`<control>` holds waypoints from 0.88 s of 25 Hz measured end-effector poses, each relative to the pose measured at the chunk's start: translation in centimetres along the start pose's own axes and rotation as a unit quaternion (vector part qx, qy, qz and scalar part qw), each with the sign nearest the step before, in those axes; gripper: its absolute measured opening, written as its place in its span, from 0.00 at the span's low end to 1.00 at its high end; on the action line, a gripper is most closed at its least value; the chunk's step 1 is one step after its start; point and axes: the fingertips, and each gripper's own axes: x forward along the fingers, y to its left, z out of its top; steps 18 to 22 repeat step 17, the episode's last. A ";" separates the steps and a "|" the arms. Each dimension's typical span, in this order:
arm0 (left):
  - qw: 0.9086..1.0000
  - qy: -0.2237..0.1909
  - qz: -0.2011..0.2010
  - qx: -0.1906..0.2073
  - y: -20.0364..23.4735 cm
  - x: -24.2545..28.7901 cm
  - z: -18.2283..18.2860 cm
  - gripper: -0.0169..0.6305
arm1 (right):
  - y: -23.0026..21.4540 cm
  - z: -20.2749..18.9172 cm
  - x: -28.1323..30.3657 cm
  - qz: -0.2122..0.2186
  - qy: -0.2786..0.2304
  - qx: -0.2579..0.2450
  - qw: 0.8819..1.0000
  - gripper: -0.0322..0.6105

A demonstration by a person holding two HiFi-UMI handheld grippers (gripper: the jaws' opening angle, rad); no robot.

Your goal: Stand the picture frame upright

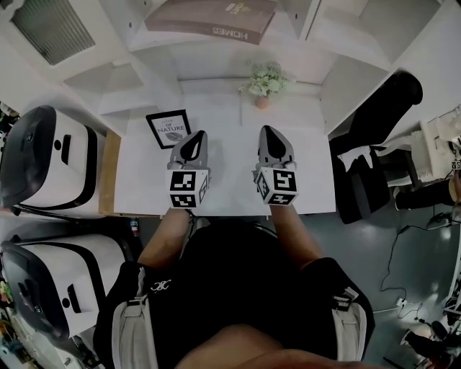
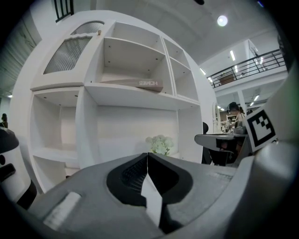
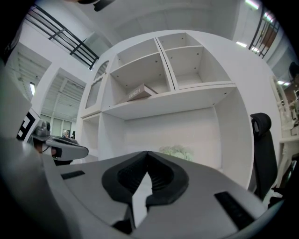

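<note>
The picture frame [image 1: 168,128], black-edged with a white print, sits at the back left of the white desk [image 1: 230,189], its printed face showing to the head view. I cannot tell whether it lies flat or leans. My left gripper [image 1: 196,136] hovers just right of the frame, shut and empty, its jaws meeting at the tip [image 2: 147,154]. About a hand's width further right, my right gripper [image 1: 268,130] is also shut with nothing in it [image 3: 147,153]. Both point toward the shelf unit. Neither gripper view shows the frame.
A small pot of pale flowers [image 1: 265,79] stands at the desk's back, ahead of the right gripper. A brown book [image 1: 212,18] lies on the shelf above. A black office chair [image 1: 374,144] stands to the right, and white rounded machines [image 1: 50,162] to the left.
</note>
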 end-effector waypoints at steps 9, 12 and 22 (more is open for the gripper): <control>1.000 -0.009 0.002 -0.005 0.4 -0.5 0.2 0.05 | 0.8 0.0 0.4 0.009 -0.001 0.002 1.000 0.05; 1.000 -0.010 0.004 -0.009 0.8 -0.5 0.2 0.05 | 1.2 -0.1 0.7 0.012 0.000 0.001 1.000 0.05; 1.000 -0.007 0.009 -0.011 1.7 -0.4 0.0 0.05 | 1.7 -0.2 1.3 0.016 0.000 0.001 1.000 0.05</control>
